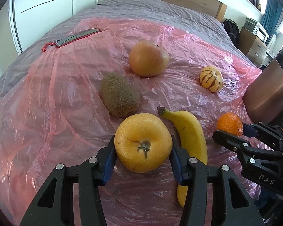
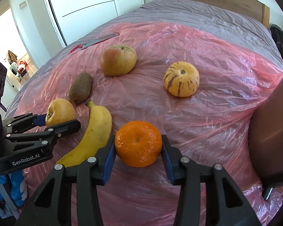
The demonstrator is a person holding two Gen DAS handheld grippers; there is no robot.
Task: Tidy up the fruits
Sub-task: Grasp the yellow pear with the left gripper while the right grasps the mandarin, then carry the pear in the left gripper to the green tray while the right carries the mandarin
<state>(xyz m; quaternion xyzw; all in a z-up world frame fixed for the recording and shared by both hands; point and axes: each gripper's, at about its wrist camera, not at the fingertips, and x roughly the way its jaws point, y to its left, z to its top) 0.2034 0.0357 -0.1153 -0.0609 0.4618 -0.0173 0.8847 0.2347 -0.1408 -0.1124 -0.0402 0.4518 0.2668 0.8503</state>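
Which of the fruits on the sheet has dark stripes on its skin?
The pepino melon, pale yellow with purple-brown streaks, lying alone at the far right beyond the mandarin. The other fruits are all plain-skinned.

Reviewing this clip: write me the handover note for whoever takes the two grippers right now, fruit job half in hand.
Left gripper: shut on the yellow apple, which sits on the pink plastic sheet.
Right gripper: shut on the mandarin, also on the sheet.
Banana lies between the two held fruits. Kiwi is just beyond the yellow apple, the reddish apple behind it, the striped pepino melon far right.
Done: both grips made; nothing visibly sorted.
Left: lift and place both fruits, then the other four. No container in view.
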